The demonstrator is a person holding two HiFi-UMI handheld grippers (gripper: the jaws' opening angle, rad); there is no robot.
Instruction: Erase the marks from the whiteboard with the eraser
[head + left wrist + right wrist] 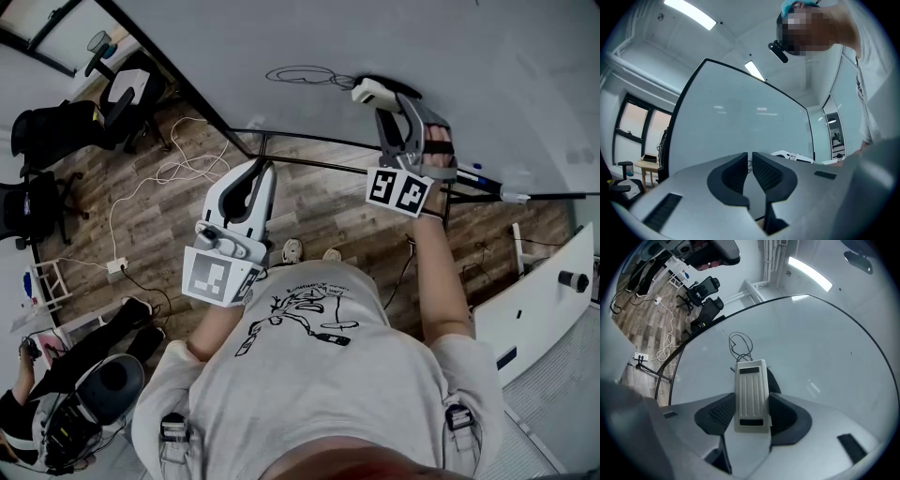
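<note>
Two views carry the eraser (751, 397). The right gripper view shows it pale and ribbed, gripped at its sides by the right tongs (751, 404). It juts past the jaws toward the whiteboard (825, 357), its far end covering the lowest part of the scribbled marks (739, 345) at centre frame. Only the head view shows the whole looped scribble, with the eraser just to its right, at top centre of that frame. Neither view makes clear whether the eraser touches the board, and its wiping face is turned away from the right gripper camera.

The left gripper view alone shows the left tongs (751, 171), their jaws drawn almost together, a thin slit between them and nothing in it. The board fills the middle of that frame, and part of the person is cut off at the right.

In the head view the marks lie near the board's dark left edge and its lower rail, with wide bare board toward the upper right. The left tongs hang at centre left over the wooden floor (169, 216), well apart from the eraser. Office chairs (56, 131) stand at the upper left
</note>
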